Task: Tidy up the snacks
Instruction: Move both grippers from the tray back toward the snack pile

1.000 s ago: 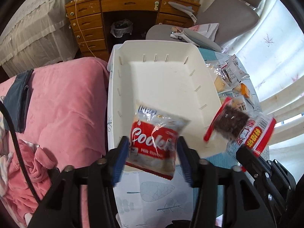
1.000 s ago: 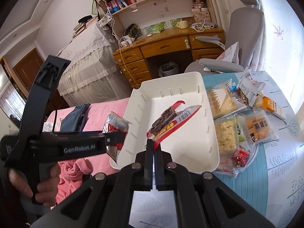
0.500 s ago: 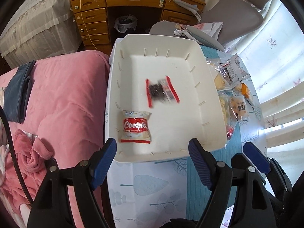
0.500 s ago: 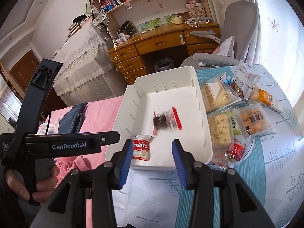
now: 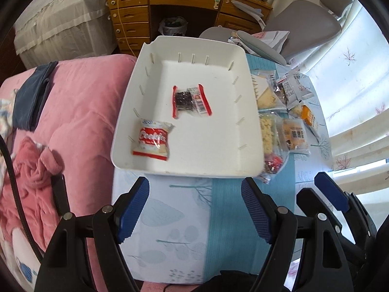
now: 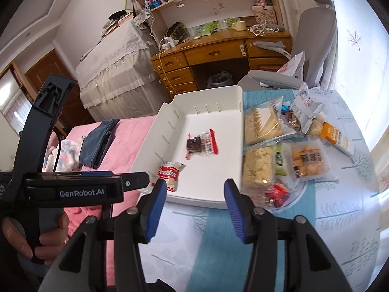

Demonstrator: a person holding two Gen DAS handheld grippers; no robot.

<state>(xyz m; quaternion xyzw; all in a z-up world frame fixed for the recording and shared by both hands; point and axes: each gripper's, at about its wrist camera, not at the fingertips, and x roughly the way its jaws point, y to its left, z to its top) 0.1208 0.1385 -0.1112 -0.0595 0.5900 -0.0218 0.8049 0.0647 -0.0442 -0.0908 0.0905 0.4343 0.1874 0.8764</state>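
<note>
Both jaws wide open, holding nothing; cookie packet (image 5: 153, 138) and brownie pack (image 5: 190, 100) lie in the white bin (image 5: 187, 169) ahead of them. Next pick sits right of the right gripper (image 6: 195, 209): the crumble bag (image 6: 257, 168), best pinched by its edge

"GenRobot.AI" runs in white letters along the black body of the left gripper (image 6: 136, 182), seen from the right. Ahead of both grippers, a red-and-white cookie packet (image 5: 152, 138) in the white tray (image 5: 194, 41) reads "Cookies."
</note>
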